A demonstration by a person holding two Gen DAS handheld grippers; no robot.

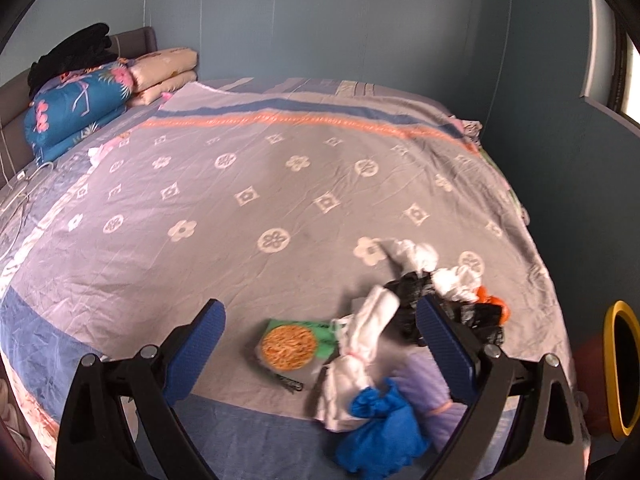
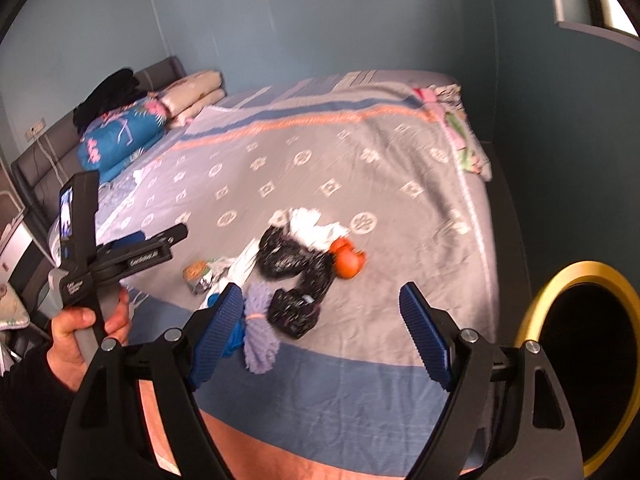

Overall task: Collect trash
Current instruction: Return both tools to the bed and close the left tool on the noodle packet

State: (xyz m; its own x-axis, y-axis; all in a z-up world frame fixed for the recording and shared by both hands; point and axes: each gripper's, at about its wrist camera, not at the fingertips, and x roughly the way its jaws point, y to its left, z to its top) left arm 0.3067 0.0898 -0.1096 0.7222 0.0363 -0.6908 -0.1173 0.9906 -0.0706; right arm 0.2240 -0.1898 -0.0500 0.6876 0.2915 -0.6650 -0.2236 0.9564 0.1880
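Note:
A heap of trash lies on the grey patterned bedspread near the bed's foot. It holds a green noodle packet, crumpled white tissue, black plastic bags, an orange peel, a lilac bundle and a blue bag. My left gripper hangs open just above the heap, with the noodle packet and a white wad showing between its fingers. My right gripper is open too, short of the heap, and its left finger covers part of the blue bag.
A bin with a yellow rim stands on the floor at the bed's right. A folded blue floral quilt, pillows and dark clothes pile at the headboard. A hand grips the left gripper's handle.

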